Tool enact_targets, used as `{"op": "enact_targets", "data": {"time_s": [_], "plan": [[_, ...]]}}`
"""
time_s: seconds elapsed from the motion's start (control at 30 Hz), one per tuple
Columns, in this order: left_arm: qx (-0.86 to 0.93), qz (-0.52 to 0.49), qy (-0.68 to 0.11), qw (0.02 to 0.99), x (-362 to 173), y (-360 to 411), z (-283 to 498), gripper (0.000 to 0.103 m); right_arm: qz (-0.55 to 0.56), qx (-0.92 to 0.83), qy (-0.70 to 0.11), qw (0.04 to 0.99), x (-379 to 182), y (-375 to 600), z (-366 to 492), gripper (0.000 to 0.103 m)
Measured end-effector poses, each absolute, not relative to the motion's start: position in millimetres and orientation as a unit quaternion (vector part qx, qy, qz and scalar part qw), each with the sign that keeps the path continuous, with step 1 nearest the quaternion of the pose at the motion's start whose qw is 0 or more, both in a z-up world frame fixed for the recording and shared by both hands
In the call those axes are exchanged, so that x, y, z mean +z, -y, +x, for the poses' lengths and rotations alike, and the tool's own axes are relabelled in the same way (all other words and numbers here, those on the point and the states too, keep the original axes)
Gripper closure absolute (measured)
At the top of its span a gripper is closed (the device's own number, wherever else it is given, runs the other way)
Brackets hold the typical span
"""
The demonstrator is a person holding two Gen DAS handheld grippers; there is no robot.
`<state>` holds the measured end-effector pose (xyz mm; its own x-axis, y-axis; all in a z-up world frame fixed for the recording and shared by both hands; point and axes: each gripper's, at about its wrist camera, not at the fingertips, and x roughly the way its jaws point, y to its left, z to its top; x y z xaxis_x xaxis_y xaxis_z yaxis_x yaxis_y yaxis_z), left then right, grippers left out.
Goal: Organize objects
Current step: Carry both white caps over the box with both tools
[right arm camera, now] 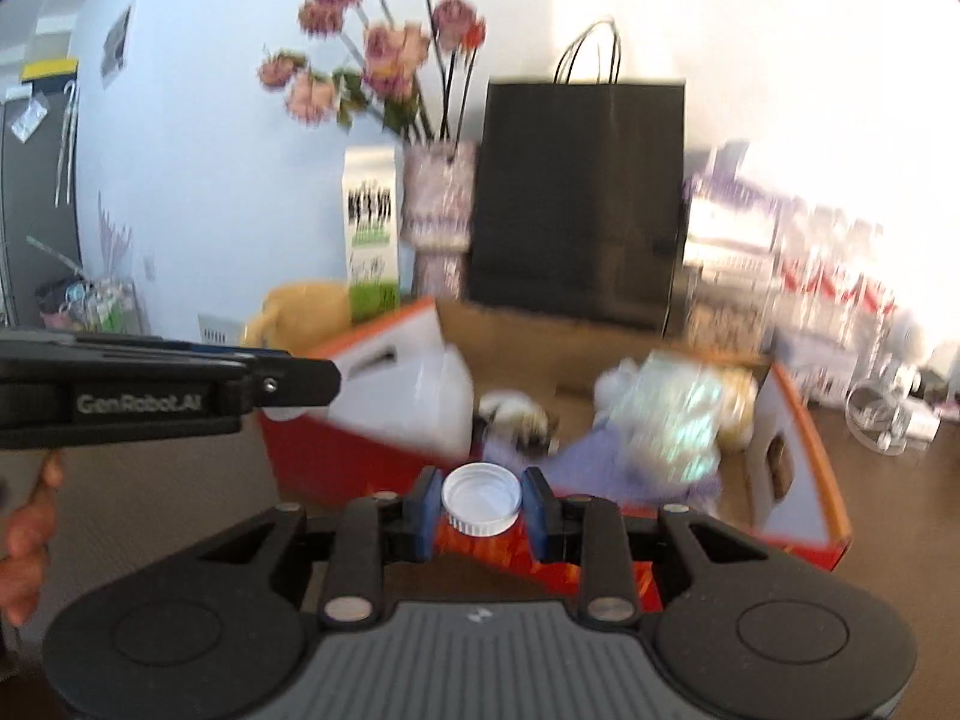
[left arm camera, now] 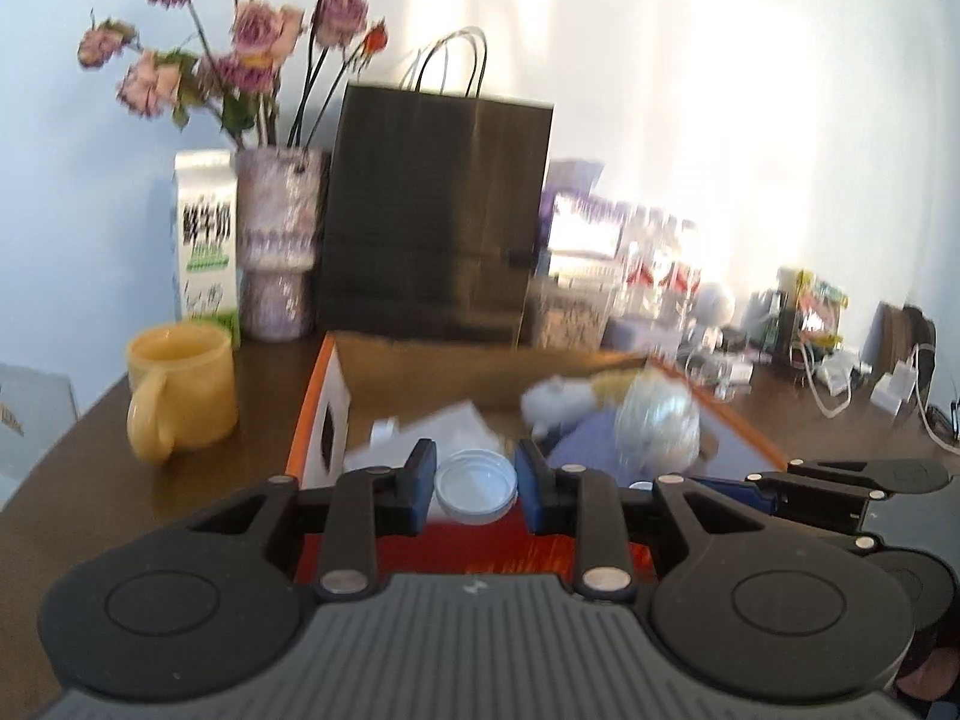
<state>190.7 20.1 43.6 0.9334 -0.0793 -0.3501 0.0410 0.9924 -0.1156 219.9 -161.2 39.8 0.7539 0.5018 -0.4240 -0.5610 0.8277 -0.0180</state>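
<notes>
My left gripper [left arm camera: 476, 468] is shut on a round white lid [left arm camera: 476, 489], held just above the near wall of an orange cardboard box [left arm camera: 318, 408]. My right gripper [right arm camera: 482, 489] has a ribbed white bottle cap [right arm camera: 482, 507] pinched between its blue pads, over the box's near wall [right arm camera: 360, 468]. Inside the box lie a plush toy [right arm camera: 516, 411], a purple cloth [right arm camera: 588, 462] and a shiny crumpled bag [right arm camera: 678, 420]. The left gripper [right arm camera: 300, 375] shows from the side in the right wrist view. In the left wrist view the right gripper [left arm camera: 840, 480] sits low on the right.
Behind the box stand a black paper bag [left arm camera: 438, 210], a flower vase [left arm camera: 276, 252] and a milk carton [left arm camera: 204, 240]. A yellow mug [left arm camera: 180, 390] sits left of the box. Cables and small clutter [left arm camera: 840, 372] crowd the table's right. A person's hand [right arm camera: 24, 540] shows at left.
</notes>
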Motion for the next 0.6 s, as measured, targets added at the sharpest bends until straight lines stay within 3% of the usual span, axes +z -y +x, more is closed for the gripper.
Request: {"op": "enact_targets", "data": {"time_s": [0.57, 0.6], "plan": [[-0.024, -0.043, -0.171, 0.984, 68, -11, 262, 0.074, -0.075, 0.250, -0.176, 0.949, 67, 146, 287, 0.076], [-0.020, -0.044, -0.173, 0.984, 67, -12, 265, 0.064, -0.076, 0.248, -0.179, 0.949, 65, 145, 291, 0.075]]}}
